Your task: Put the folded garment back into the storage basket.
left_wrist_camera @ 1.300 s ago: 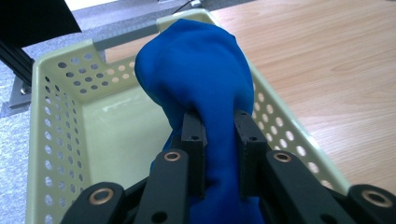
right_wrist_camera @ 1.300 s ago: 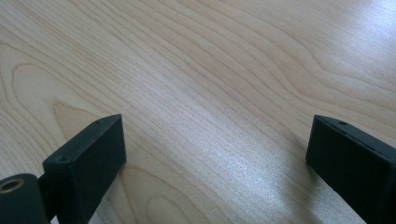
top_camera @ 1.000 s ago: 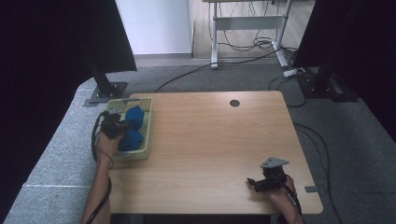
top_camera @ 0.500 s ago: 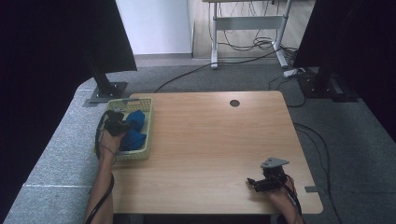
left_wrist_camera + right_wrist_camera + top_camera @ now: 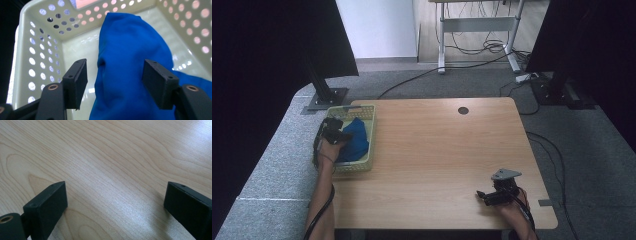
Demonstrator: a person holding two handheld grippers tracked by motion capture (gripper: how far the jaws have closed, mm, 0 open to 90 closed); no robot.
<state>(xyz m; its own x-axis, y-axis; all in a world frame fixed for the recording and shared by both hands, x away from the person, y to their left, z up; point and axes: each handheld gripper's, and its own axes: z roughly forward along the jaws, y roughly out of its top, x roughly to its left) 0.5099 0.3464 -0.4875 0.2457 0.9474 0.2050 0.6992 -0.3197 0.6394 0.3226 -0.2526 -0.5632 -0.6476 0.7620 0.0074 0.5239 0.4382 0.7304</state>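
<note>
A crumpled blue cloth (image 5: pixel 357 141) lies in a cream perforated basket (image 5: pixel 371 125) at the table's left edge. My left gripper (image 5: pixel 343 135) reaches into the basket from its left side. In the left gripper view the cloth (image 5: pixel 125 57) rises between the jaws of the left gripper (image 5: pixel 115 77). The jaws have just been opening, and the left pad (image 5: pixel 77 82) stands clear of the fabric. My right gripper (image 5: pixel 482 196) rests low over the table's near right corner. It is open over bare wood in the right gripper view (image 5: pixel 116 200).
The basket's holed walls (image 5: pixel 37 50) closely surround the left gripper. The wooden tabletop (image 5: pixel 437 150) has a round cable hole (image 5: pixel 463 110) at the back. Dark stands and cables sit on the grey floor beyond the table.
The left hand has come down and slightly nearer, into the basket. Its jaws have spread apart and the blue cloth has settled lower. The right hand has kept still.
</note>
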